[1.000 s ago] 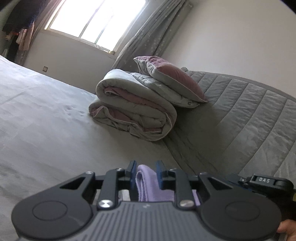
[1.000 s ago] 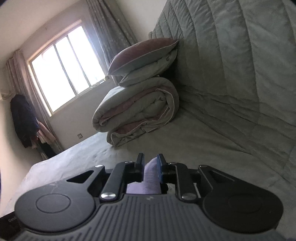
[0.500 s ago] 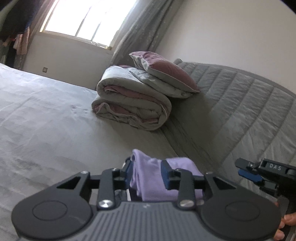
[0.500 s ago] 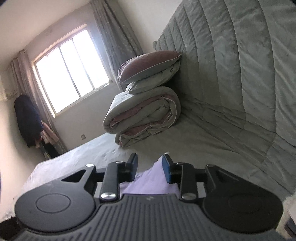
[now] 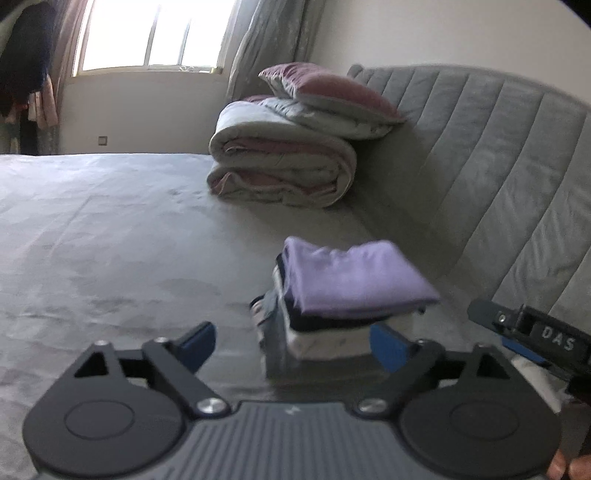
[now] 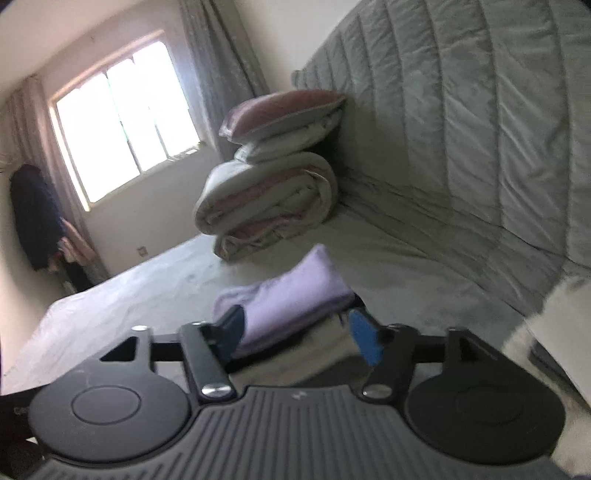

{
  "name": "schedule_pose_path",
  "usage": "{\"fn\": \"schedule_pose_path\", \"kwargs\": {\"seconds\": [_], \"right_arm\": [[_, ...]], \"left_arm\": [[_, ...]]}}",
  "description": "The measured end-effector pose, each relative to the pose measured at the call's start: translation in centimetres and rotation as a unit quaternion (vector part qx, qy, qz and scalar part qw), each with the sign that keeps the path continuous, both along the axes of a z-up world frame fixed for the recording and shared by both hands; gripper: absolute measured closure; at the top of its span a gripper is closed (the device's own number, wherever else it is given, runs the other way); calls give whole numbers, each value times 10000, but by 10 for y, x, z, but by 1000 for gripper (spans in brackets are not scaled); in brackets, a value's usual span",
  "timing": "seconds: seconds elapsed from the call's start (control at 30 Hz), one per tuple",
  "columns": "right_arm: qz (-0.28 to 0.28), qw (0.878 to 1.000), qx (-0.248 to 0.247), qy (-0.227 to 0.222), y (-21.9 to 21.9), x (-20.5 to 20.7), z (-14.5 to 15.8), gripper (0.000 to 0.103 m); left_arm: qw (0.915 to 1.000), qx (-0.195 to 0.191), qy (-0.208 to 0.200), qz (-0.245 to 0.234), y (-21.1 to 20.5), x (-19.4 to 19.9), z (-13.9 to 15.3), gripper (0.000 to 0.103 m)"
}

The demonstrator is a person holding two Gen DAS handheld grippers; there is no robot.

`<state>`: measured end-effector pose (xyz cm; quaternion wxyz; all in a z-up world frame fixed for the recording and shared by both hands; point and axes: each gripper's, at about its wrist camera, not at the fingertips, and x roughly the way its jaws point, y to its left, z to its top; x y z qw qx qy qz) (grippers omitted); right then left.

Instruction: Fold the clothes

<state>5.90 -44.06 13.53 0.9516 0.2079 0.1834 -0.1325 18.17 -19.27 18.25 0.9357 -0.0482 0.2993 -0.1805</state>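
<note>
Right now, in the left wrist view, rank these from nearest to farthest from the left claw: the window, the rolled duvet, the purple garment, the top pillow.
1. Purple garment: atop the clothes pile, just ahead of the left claw.
2. Rolled duvet: farther up the bed, by the headboard.
3. Top pillow: on the duvet, slightly behind it.
4. Window: on the far wall.

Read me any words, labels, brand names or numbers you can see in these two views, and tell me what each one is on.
"DAS": white capitals on the black body of the right gripper, seen at the right edge of the left wrist view.
A small pale mark on the ribbed housing of each gripper, left gripper too: too small to read.
Nothing legible on the purple folded garment or the bedding.
</note>
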Motion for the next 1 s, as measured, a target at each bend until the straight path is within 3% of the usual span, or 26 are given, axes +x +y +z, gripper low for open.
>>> {"fn": "schedule_pose_path", "kwargs": {"seconds": [0.03,0.13,0.27,0.4,0.57,0.73,1.0], "right_arm": [[-59,10000,38,38,3,-3,-2,23],[-190,9996,162,138,9,-13,-10,0],[-122,9990,370,202,14,-25,-20,0],[-120,9977,329,580,17,-27,-32,0],[-92,9958,103,901,21,-30,-42,0],[-258,9948,-41,984,15,-36,-43,0],[-265,9938,-50,1078,8,-40,-46,0]], "left_arm": [[9999,98,23,4,0,-3,-1,4],[9991,384,173,-5,-3,-8,-6,1],[9972,595,443,81,-1,-12,-16,1],[9923,842,895,147,-4,-11,-32,1],[9894,1162,821,288,-9,-16,-42,1],[9904,1039,853,327,-10,-18,-41,1],[9906,1157,694,231,-14,-26,-32,1]]}}
